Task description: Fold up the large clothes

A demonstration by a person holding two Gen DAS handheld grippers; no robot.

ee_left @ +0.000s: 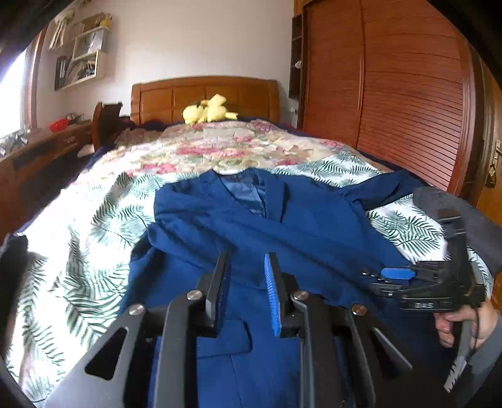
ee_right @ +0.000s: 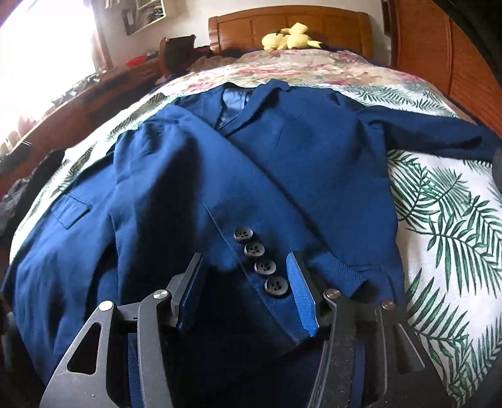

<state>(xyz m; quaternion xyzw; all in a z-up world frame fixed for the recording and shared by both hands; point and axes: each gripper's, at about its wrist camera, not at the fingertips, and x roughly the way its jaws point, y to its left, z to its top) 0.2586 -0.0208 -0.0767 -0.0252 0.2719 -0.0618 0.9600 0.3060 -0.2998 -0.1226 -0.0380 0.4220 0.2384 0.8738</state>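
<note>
Both grippers — left (ee_left: 246,260), right (ee_right: 246,266) — stand apart, gripping nothing, over the jacket (ee_right: 298,150); its cuff (ee_right: 266,282) lies between the right's jaws.

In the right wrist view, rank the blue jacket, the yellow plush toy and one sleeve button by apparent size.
1. Blue jacket
2. Yellow plush toy, far off, so it looks smaller than it is
3. Sleeve button, closest yet still smallest

Suit jacket (ee_right: 282,150) lying front-up on bed (ee_right: 439,194), collar toward headboard (ee_right: 288,25). One sleeve (ee_right: 219,188) folded across chest. Plush toy (ee_right: 291,37) behind, before headboard.
</note>
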